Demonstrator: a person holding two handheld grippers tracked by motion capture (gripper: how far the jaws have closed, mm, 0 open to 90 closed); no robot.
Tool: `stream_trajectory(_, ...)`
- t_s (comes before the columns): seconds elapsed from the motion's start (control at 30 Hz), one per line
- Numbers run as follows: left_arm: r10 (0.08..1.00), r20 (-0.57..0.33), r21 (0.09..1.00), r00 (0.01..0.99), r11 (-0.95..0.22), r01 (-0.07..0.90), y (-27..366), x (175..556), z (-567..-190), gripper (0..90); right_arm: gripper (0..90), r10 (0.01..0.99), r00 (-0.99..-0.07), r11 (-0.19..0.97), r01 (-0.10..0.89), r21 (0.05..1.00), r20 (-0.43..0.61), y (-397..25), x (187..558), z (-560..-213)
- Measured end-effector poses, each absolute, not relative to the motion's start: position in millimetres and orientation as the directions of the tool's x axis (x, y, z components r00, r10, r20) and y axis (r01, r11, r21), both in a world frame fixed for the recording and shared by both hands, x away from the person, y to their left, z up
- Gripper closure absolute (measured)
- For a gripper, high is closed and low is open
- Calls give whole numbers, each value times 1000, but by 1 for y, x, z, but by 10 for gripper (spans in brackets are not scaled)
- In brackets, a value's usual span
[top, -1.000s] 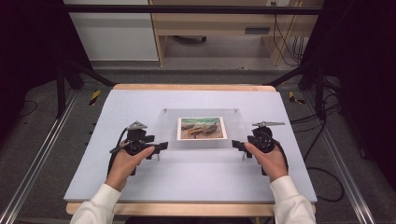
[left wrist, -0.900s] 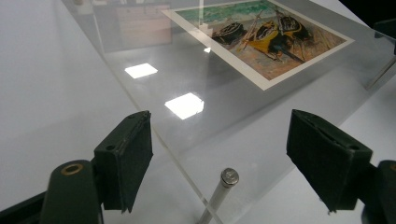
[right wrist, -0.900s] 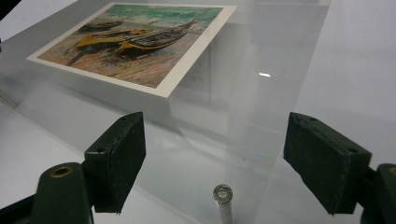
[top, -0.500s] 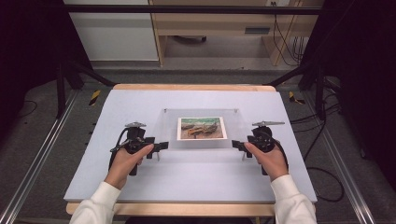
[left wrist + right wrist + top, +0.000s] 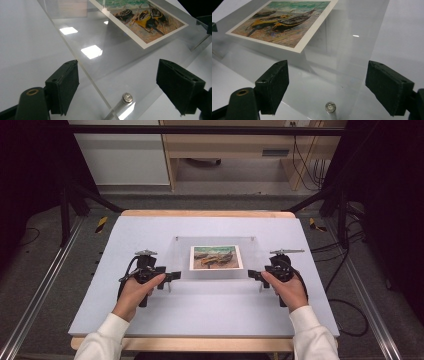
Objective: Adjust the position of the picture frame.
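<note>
Clear acrylic frame (image 5: 215,258) sits mid-table on the pale grey mat (image 5: 210,305), a boat-on-beach print (image 5: 216,257) held under its top sheet. It's raised on short metal standoff posts w/ screw heads at the corners: near-left post (image 5: 126,98) in the left gripper view, near-right post (image 5: 330,107) in the right gripper view.

Left gripper (image 5: 172,276) at the near-left corner, right gripper (image 5: 251,275) at the near-right corner. Both wide open, holding nothing; in each gripper view the jaws straddle a corner w/ the post between them, pads apart from the acrylic.

Step in hand, my guess: take the frame at both near corners, to lift or shift it. To do it well:
- close both sides together so the sheet doesn't skate on the mat
- bite on the edge or post, not the flat face; acrylic is slick and marks easily
- keep both grippers level w/ each other, else the frame twists or tips
- modest squeeze only, a hard pinch could stress the corner

Orientation: frame lies flat, face up. Long axis runs left-right across the table, parallel to the near edge. Print is landscape too, its long side along the same axis, bottom edge toward the person, so it reads upright from their side
</note>
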State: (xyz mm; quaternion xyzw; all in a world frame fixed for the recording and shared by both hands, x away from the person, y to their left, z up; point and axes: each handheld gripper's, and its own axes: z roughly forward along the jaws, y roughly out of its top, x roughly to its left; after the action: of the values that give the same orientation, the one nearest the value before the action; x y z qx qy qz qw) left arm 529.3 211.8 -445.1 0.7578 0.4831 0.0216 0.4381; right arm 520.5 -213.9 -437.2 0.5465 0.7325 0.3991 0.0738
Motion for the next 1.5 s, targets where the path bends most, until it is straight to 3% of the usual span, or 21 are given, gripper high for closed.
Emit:
stream_trajectory(0.37,748,-405,677,526,-142,723,212,532,-446,170,185,844,-376,52,765,641,381,-218,523,-440)
stream_trajectory(0.47,723,-446,656,528,-137,742,212,533,-448,168,184,843,-375,50,768,638,385,-218,524,-441)
stream_trajectory(0.6,758,-415,673,503,-116,730,210,532,-448,183,184,843,-376,51,769,637,386,-217,524,-441)
stream_trajectory(0.93,752,-420,672,508,-118,731,211,534,-448,187,172,820,-378,40,787,616,430,-219,525,-443)
stream_trajectory(1.5,743,-430,666,513,-122,736,214,534,-447,224,179,829,-371,38,783,620,419,-217,524,-443)
